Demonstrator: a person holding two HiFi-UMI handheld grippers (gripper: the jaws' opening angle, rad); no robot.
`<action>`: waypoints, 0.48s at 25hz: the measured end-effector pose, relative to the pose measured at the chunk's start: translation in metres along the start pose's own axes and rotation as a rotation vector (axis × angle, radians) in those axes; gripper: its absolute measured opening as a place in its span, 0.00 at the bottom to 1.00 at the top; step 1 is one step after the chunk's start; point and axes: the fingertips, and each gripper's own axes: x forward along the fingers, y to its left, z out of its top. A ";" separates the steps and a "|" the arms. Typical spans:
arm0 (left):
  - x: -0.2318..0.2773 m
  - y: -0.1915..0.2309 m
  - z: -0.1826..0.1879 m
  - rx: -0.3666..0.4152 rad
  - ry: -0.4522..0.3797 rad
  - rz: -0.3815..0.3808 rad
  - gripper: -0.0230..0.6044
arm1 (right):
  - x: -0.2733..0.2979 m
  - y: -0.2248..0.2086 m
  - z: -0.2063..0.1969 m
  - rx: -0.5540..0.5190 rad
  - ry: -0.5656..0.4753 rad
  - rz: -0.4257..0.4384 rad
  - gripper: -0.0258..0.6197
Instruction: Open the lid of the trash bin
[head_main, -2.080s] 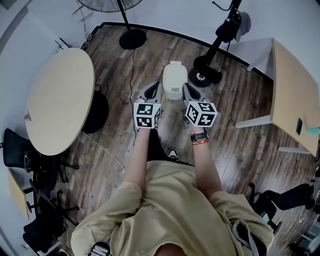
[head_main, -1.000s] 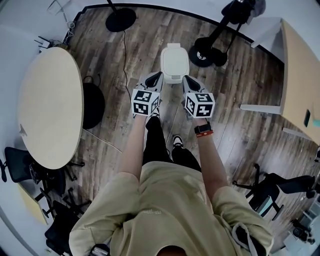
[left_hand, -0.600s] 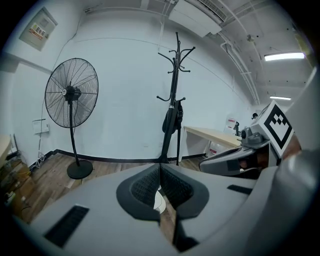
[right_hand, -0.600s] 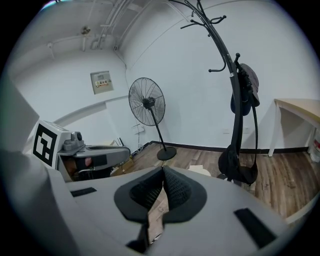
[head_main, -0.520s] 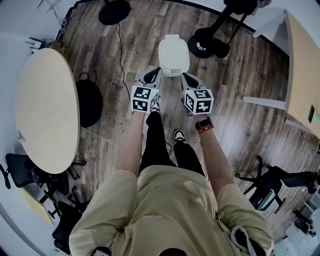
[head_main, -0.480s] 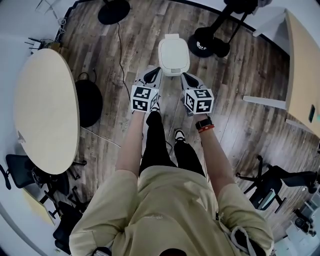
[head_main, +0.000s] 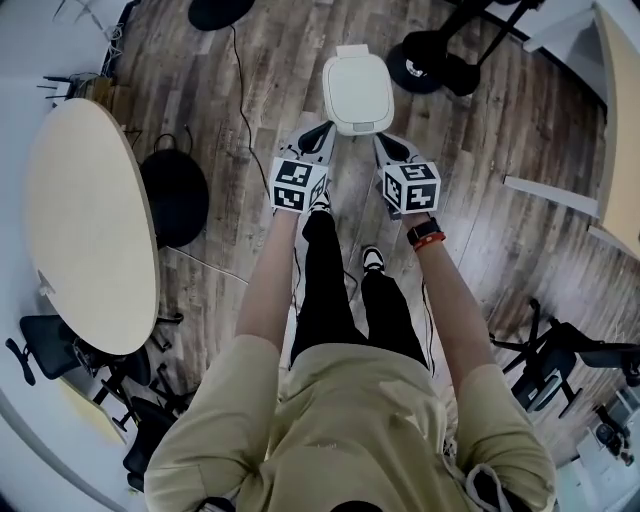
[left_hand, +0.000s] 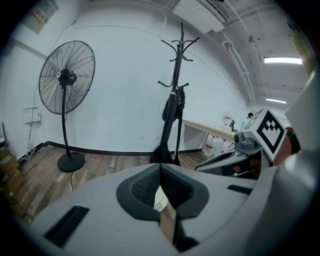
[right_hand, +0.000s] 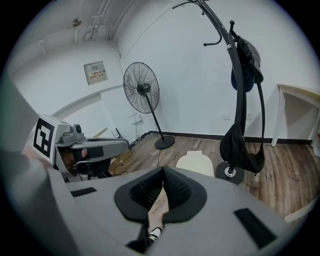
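Note:
The white trash bin (head_main: 358, 95) stands on the wooden floor with its lid down. In the head view my left gripper (head_main: 320, 136) is just off the bin's near left corner and my right gripper (head_main: 388, 146) just off its near right corner. Neither touches the bin. Both are shut with nothing between the pads. The left gripper (left_hand: 160, 170) view shows only a white sliver of the bin (left_hand: 160, 199) through the slit under its jaws. From the right gripper (right_hand: 163, 172) the closed lid (right_hand: 196, 162) shows just beyond the jaws.
A round wooden table (head_main: 90, 220) fills the left, with a black round base (head_main: 175, 195) beside it. A coat rack base (head_main: 430, 60) sits right of the bin and a fan base (head_main: 215, 10) far left. A cable (head_main: 245, 120) runs along the floor. A desk (head_main: 620, 120) stands at the right.
The person has stepped closer to the bin, and both shut grippers now sit at its near corners. The lid stays down.

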 end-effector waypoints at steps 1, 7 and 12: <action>0.005 0.002 -0.004 -0.003 0.001 -0.006 0.08 | 0.007 -0.003 -0.004 0.000 0.007 0.001 0.04; 0.029 0.022 -0.035 -0.019 0.017 -0.023 0.08 | 0.051 -0.012 -0.033 0.010 0.034 -0.002 0.04; 0.059 0.029 -0.064 -0.029 0.033 -0.046 0.08 | 0.081 -0.040 -0.062 0.026 0.070 -0.025 0.04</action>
